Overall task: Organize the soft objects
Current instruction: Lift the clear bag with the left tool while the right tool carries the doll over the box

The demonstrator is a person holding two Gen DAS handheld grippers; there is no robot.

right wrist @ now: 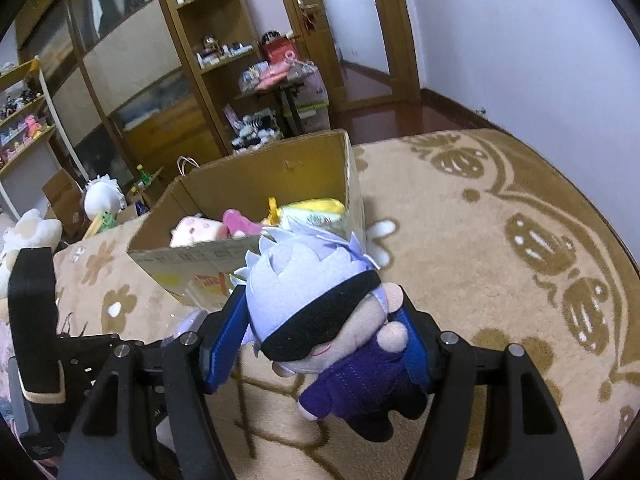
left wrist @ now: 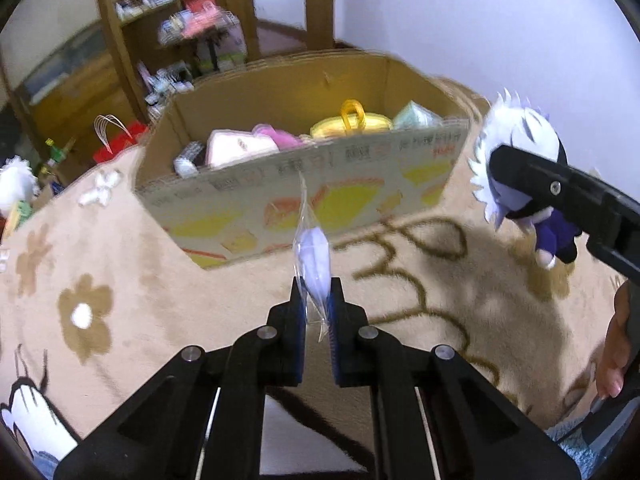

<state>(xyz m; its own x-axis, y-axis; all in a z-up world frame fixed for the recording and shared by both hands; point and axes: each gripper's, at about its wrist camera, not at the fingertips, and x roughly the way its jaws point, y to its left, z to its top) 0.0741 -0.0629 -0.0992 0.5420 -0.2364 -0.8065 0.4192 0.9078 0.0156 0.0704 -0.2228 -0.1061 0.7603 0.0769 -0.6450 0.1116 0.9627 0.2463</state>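
My left gripper is shut on a small clear plastic bag with a pale soft item inside, held above the beige rug in front of the cardboard box. My right gripper is shut on a plush doll with white spiky hair, a black blindfold and a purple suit. The doll also shows in the left wrist view, held to the right of the box. The box holds several soft toys, pink, white and yellow.
A beige rug with brown flower and letter patterns covers the surface. Wooden shelves with small items stand behind the box. White plush toys and a red bag lie at the left. A white wall is at the right.
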